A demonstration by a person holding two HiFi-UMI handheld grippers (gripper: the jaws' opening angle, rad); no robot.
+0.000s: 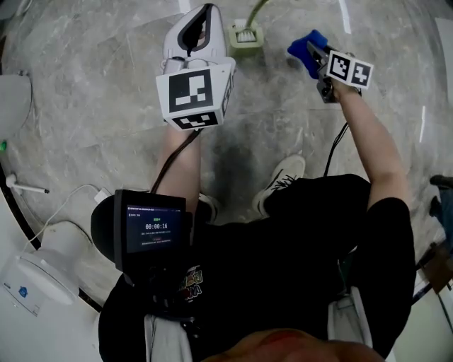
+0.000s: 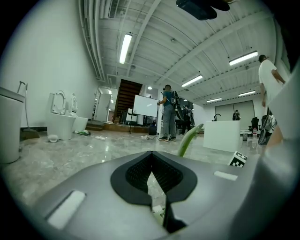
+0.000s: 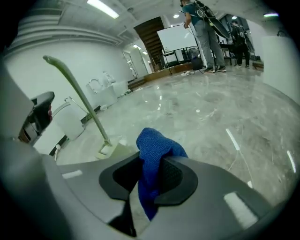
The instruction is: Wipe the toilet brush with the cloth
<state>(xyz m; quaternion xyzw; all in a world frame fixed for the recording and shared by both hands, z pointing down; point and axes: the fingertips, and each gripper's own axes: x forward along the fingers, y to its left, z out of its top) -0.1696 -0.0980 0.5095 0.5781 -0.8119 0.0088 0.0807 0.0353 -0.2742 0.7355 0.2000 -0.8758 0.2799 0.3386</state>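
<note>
The toilet brush [image 1: 245, 35] stands on the marble floor in its pale green holder; its curved green handle [image 3: 77, 91] rises left of my right gripper and also shows in the left gripper view [image 2: 190, 138]. A blue cloth [image 3: 157, 150] is bunched between the pads of my right gripper [image 3: 152, 161], which is shut on it and held just right of the brush [image 1: 316, 56]. My left gripper [image 1: 205, 13] hovers left of the brush, pointing nearly level. Its jaw tips [image 2: 150, 157] meet with nothing between them.
White toilets stand at the left [image 1: 42, 261] and along the far wall [image 2: 63, 119]. Several people [image 2: 168, 112] stand near a whiteboard in the distance, and another person is at the right edge [image 2: 269, 77]. A white counter [image 2: 221, 136] lies beyond the brush. A small screen [image 1: 152, 226] hangs on the person's chest.
</note>
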